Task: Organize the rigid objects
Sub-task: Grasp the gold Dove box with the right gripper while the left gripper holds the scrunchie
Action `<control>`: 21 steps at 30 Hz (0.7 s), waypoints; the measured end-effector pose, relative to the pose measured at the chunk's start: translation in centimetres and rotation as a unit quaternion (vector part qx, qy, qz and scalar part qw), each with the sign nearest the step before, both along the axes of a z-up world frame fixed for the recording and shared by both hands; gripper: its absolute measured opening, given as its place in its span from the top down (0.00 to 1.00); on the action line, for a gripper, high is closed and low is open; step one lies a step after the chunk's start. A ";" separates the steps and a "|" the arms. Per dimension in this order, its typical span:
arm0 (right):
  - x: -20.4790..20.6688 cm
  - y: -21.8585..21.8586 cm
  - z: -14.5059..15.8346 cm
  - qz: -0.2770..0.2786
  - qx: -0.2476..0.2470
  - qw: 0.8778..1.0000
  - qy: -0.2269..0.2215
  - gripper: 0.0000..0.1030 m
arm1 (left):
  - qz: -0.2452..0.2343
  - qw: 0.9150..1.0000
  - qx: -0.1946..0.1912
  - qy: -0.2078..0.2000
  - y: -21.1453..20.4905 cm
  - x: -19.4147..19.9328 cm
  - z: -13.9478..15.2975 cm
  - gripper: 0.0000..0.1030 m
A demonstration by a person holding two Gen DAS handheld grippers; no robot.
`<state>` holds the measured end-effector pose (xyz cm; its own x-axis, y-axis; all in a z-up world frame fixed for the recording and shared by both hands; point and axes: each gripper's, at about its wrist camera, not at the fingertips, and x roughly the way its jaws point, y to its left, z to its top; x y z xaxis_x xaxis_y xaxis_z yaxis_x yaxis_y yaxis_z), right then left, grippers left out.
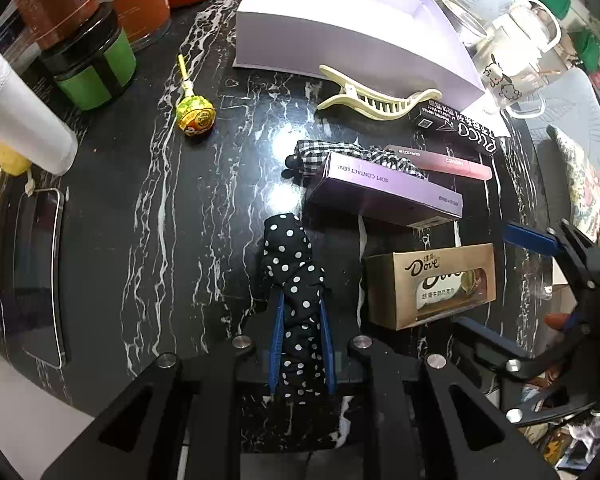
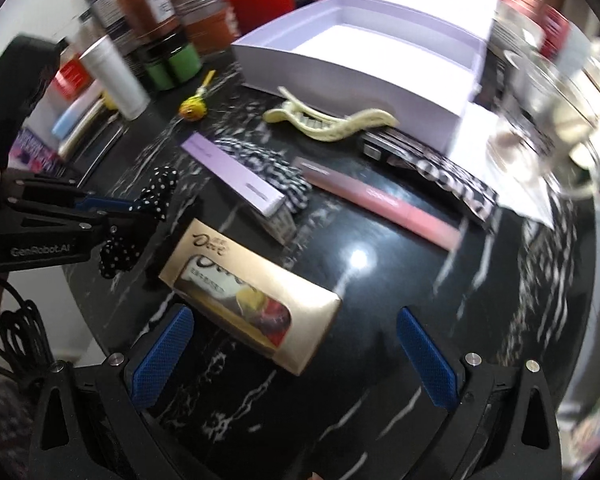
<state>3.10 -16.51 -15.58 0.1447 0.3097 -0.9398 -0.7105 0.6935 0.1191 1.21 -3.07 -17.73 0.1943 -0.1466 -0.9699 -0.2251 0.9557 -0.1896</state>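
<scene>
Your left tool [image 1: 302, 344] is clamped on the polka-dot hair tie [image 1: 294, 280], low in the frame. Your right tool [image 2: 294, 354] gapes wide, nearer the gold chocolate box [image 2: 249, 294], which lies just ahead between its pads, long axis slanting toward the lower right.

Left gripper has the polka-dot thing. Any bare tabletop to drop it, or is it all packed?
Bare marble lies between the lollipop, the phone and the polka-dot scrunchie in the left gripper. A smaller gap sits between lollipop and hair claw. Crowded on the right: contact lens box, Dove box, pink box. The open white box looks empty.
</scene>
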 end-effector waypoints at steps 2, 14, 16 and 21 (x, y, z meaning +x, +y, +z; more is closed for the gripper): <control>0.2 0.7 -0.3 0.029 -0.002 1.000 -0.003 0.00 | 0.003 1.000 0.001 0.001 0.0 -0.1 0.2 0.84; 0.1 3.3 -1.8 0.171 0.001 0.985 0.019 0.34 | 0.031 1.000 -0.005 0.005 1.3 -0.4 0.7 0.84; -0.3 3.6 -2.1 0.184 -0.005 0.983 0.021 0.43 | 0.033 0.999 -0.004 0.005 1.4 -0.5 0.6 0.84; -0.9 3.5 -2.5 0.184 -0.013 0.982 0.030 0.56 | 0.039 0.999 -0.004 0.006 1.5 -1.1 0.8 0.84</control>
<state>2.22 -13.00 -18.08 -0.0282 0.3071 -0.9513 -0.9064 0.3933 0.1539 0.09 -1.54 -16.92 0.1933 -0.1387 -0.9713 -0.3015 0.9337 -0.1933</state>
